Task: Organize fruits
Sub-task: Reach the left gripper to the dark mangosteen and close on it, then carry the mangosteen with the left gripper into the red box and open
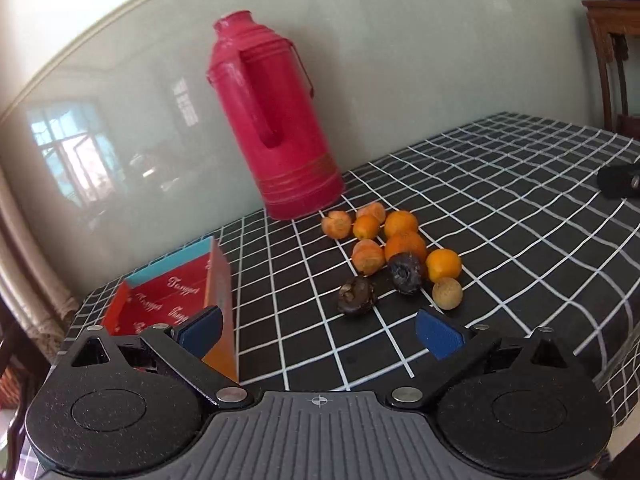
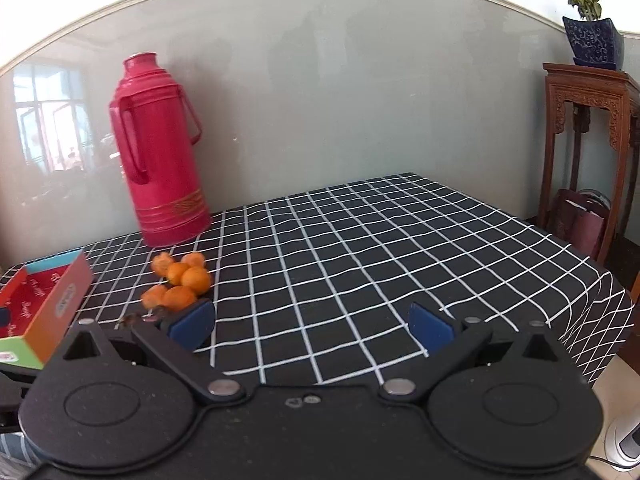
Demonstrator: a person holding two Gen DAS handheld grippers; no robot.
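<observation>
Both my left gripper (image 1: 320, 330) and right gripper (image 2: 311, 326) hang spread and empty, so nudging the loose fruits (image 1: 394, 250) could roll them off the bench (image 1: 500, 208).

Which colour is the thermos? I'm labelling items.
Pinkish red thermos with gold bands; right wrist view.

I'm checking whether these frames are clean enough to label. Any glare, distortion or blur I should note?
Left wrist view: window reflections glare on the glossy wall; fisheye bends the tablecloth grid; the fruit pile is fairly sharp. Right wrist view: the same wall glare at left, the wall trim bows into an arc, and the fruit beside the left finger of the right hand-held gripper is slightly smeared.
</observation>
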